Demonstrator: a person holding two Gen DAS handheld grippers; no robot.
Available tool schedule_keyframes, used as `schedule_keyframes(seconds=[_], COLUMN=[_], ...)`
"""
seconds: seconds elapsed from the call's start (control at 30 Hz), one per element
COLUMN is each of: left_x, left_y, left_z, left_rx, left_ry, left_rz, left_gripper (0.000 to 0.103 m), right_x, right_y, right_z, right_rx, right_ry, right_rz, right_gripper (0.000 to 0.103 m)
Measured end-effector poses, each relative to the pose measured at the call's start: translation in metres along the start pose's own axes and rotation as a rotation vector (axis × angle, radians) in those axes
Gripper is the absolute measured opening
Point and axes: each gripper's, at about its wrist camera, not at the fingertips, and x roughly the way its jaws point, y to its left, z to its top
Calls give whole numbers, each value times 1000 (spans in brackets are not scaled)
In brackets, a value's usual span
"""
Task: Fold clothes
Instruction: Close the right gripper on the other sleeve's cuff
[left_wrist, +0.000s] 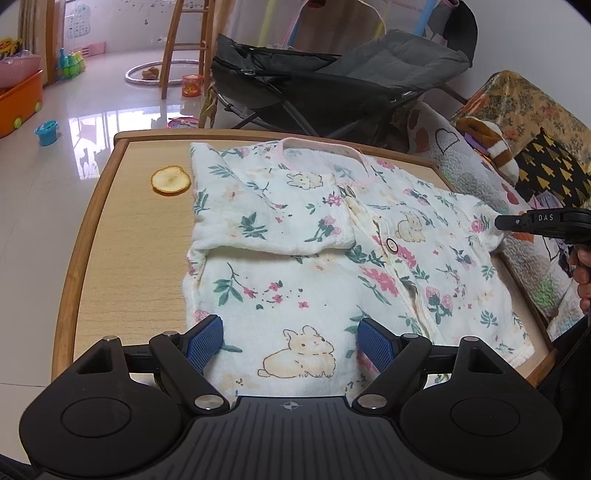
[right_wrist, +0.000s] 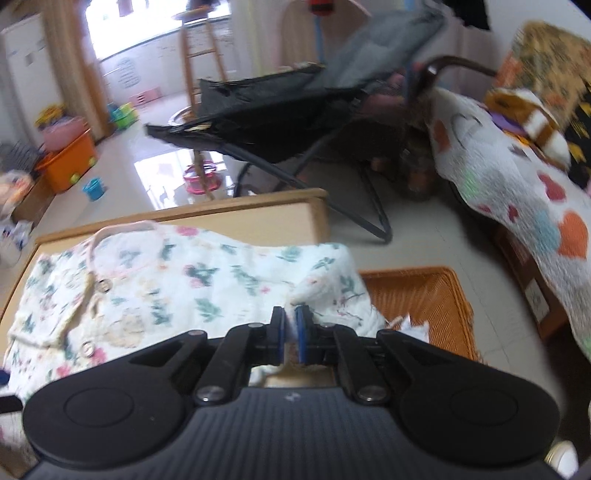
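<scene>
A white baby top (left_wrist: 295, 266) printed with flowers and rabbits lies front-up on the wooden table (left_wrist: 110, 258). Its left sleeve is folded across the chest. My left gripper (left_wrist: 290, 328) is open, its blue pads (left_wrist: 205, 341) either side of the lower hem, gripping nothing. At the right edge, my right gripper (left_wrist: 498, 222) pinches the other sleeve's end. In the right wrist view the top (right_wrist: 166, 291) spreads to the left, and the right gripper (right_wrist: 290, 315) is shut on a fold of the sleeve (right_wrist: 325, 284), lifted a little above the table (right_wrist: 258, 218).
A dried orange slice (left_wrist: 170, 180) lies on the table left of the top. An orange wicker basket (right_wrist: 424, 299) stands on the floor by the table's right side. A dark folding chair (left_wrist: 314, 92) is behind, and a quilt-covered sofa (right_wrist: 517, 184) to the right.
</scene>
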Motion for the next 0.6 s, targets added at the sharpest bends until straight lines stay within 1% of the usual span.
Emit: schedule_keyframes(seconds=[0.13, 0.33, 0.6], left_x=[1, 1, 0], left_y=[1, 1, 5], left_z=[0, 0, 1], left_rx=[-3, 0, -2], left_ry=[-1, 0, -1], left_rz=[-5, -8, -11], left_gripper=[82, 82, 82], right_x=[0, 3, 2], right_y=[21, 38, 63], right_z=[2, 4, 4], right_rx=[-99, -124, -161], right_ry=[2, 16, 20], right_rz=[14, 38, 99], right_gripper=[7, 7, 7])
